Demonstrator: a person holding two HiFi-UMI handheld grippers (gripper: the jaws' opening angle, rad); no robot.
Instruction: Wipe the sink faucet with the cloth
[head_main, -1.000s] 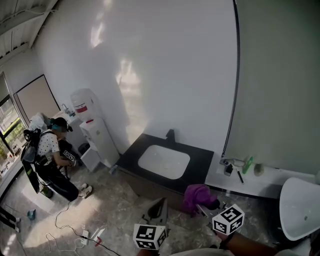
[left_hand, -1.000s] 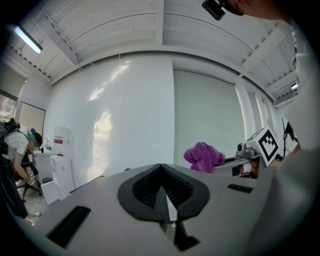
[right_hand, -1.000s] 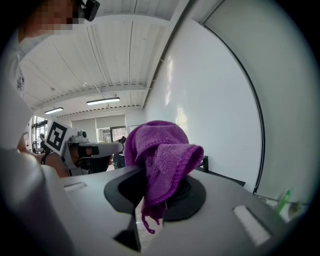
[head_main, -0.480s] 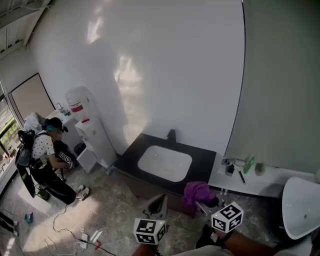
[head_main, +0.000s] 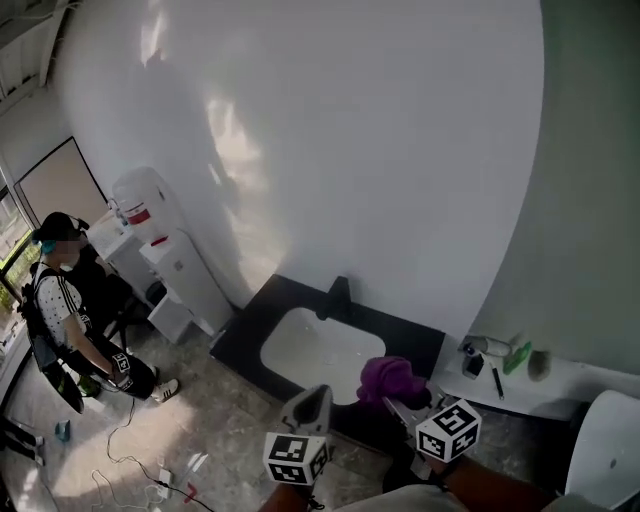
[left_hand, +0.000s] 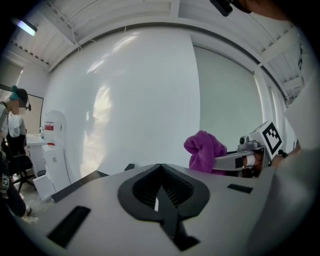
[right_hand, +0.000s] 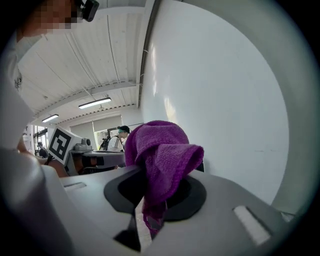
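The right tongs (right_hand: 145, 220) are shut tight on a purple cloth (right_hand: 160, 152). The cloth sticks up in a soft bunch, and a bit of it hangs down between the two jaws. The left tongs (left_hand: 158, 199) are closed too, with nothing in them.

Seen from the head view, the cloth is up in the air over the near right edge of the white sink (head_main: 318, 352). The sink sits in a black bench (head_main: 243, 322) against a big white wall (head_main: 350, 140). The black faucet (head_main: 338, 297) stands at the far side of the sink. The cloth is not touching the faucet. The left tongs are near the cloth, just to its left.

Far to the left is a white water cooler (head_main: 150, 215), and a person (head_main: 62, 305) sits next to it. To the right of the bench is a white shelf (head_main: 560, 385) with a few small things on it.
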